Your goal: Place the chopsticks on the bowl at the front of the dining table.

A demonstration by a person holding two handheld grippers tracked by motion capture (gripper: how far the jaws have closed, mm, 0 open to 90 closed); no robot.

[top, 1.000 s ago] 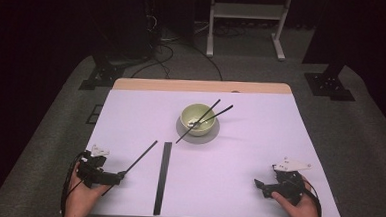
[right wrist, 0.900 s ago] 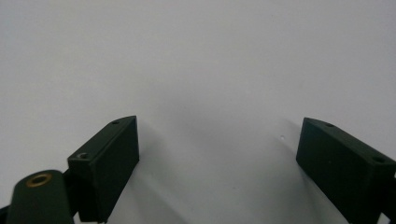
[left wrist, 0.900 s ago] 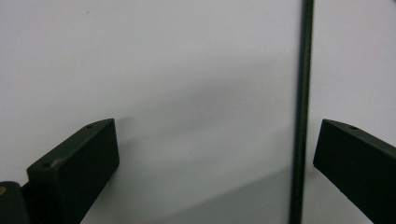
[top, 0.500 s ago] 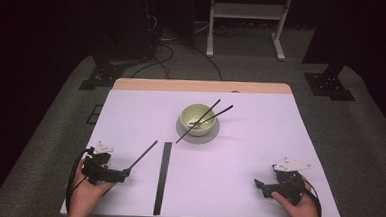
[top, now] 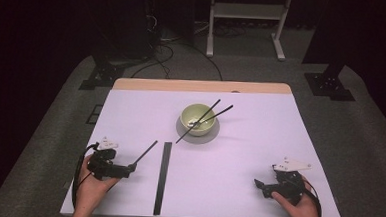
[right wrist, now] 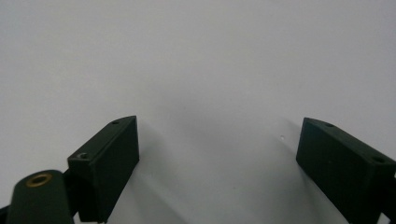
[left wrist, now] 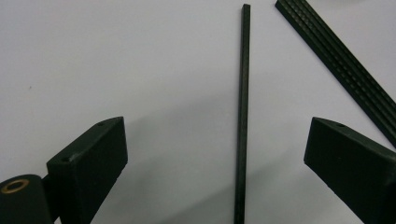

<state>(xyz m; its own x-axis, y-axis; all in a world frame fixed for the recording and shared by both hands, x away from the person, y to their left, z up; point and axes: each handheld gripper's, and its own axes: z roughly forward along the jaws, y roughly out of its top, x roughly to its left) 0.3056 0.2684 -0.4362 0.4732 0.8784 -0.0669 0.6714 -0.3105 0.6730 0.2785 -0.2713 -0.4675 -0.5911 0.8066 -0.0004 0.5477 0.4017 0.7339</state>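
A pale green bowl (top: 199, 119) stands at the table's middle with two black chopsticks (top: 209, 117) leaning in it. A third black chopstick (top: 144, 152) lies flat on the white table, pointing away from my left gripper (top: 127, 169). In the left gripper view this chopstick (left wrist: 242, 116) runs between the wide-apart jaws of the left gripper (left wrist: 215, 144), nearer the right one and touching neither. My right gripper (top: 258, 184) rests near the front right edge. In its own view the right gripper (right wrist: 217, 140) is open over bare table.
A long black ribbed strip (top: 162, 177) lies flat just right of the loose chopstick, also in the left gripper view as the strip (left wrist: 341, 65). The white table (top: 279, 138) has a wooden far edge. Dark floor, cables and stand legs lie beyond.
My left hand and gripper have shifted very slightly toward the loose chopstick. The right gripper, bowl and strip stay where they were.
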